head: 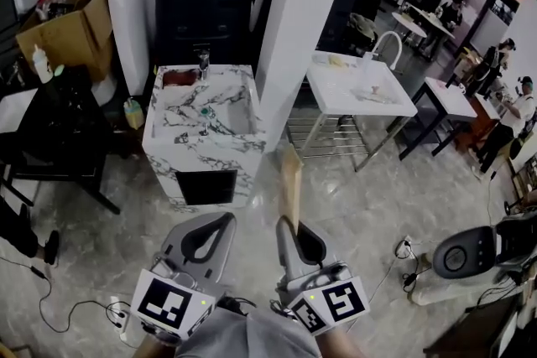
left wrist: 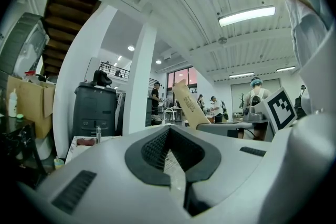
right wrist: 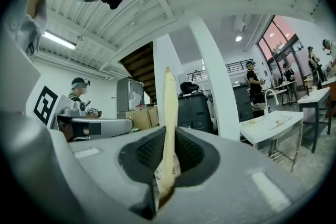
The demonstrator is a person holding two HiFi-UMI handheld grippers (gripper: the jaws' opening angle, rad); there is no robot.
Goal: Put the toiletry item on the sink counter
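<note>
Marble sink counter [head: 220,128] ahead across a grey floor, well apart from both grippers. Right gripper [head: 289,222] is clamped on the near end of the toiletry item [head: 291,179], a flat tan tube projecting past its 2 jaws. Left gripper [head: 225,218] closed, nothing between its jaws. Judgement: the tube is light and soft-walled and may flex or slip. Grip the flat faces, low, with a moderate squeeze.

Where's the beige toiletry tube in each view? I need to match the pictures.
Head view: beige tube at centre, sticking out of the right gripper.
Left gripper view: tube just right of centre, leaning left.
Right gripper view: tube at centre, upright between the fingers.
Shared landmark: black cabinet.
</note>
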